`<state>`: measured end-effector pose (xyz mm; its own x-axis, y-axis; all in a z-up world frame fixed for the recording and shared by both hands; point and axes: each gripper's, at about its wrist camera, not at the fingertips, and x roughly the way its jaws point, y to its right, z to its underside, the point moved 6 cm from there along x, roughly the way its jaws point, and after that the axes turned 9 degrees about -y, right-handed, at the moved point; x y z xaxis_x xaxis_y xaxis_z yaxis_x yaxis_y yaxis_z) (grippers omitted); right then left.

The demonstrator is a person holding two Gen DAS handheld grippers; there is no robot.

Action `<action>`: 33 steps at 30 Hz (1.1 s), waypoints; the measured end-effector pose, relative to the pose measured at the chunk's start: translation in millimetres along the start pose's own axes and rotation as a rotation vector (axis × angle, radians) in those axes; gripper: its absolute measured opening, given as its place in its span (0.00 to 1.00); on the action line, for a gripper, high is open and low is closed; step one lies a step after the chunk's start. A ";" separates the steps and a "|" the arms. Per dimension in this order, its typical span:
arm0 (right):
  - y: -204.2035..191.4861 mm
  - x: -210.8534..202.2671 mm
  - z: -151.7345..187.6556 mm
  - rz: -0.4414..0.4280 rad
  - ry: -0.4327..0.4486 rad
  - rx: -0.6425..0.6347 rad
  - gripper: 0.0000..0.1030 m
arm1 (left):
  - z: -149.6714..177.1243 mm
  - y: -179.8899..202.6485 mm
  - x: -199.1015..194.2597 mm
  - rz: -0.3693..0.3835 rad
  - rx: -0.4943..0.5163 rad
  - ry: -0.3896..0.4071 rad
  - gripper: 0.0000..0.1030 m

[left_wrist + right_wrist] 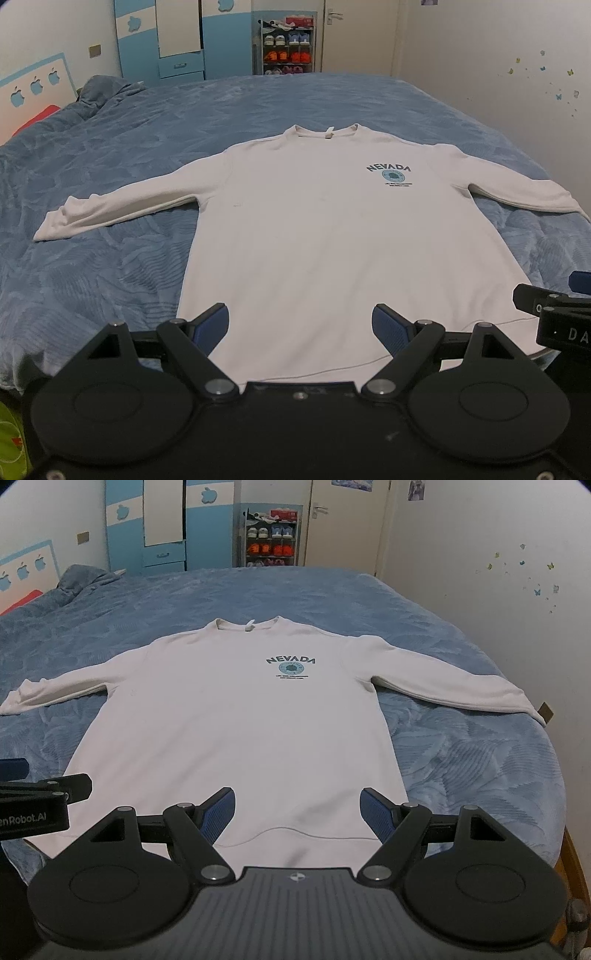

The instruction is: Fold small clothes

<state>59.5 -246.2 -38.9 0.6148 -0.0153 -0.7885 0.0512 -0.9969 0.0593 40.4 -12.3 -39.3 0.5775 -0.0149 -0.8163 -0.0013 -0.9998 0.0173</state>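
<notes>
A white long-sleeved sweatshirt [314, 229] with a "NEVADA" print lies flat, face up, on the blue bedspread [110, 266], both sleeves spread sideways and the collar pointing away. My left gripper [300, 323] hovers open over the hem on its left side, nothing between its blue pads. The same sweatshirt [240, 731] fills the right wrist view, where my right gripper [297, 806] is open above the hem's right part, holding nothing. Each gripper's black body shows at the edge of the other's view.
The bed [461, 760] ends close to the white wall at right. A bunched blue blanket [103, 92] and a red item lie at the far left. Beyond stand a blue and white wardrobe [177, 37], a shoe rack [288, 48] and a door.
</notes>
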 end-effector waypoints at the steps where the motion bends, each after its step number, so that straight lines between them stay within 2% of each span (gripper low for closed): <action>1: -0.7 -0.2 0.2 0.000 0.000 -0.003 0.88 | -0.4 0.0 0.3 0.000 0.000 0.001 0.84; 33: -7.7 4.7 2.5 -0.008 -0.019 0.001 0.88 | 2.7 -7.3 5.5 -0.002 -0.016 -0.003 0.84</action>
<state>60.1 -238.8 -44.6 0.5993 -0.0087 -0.8004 0.0552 -0.9971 0.0522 41.5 -5.1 -45.4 0.5747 -0.0127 -0.8182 0.0132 -0.9996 0.0248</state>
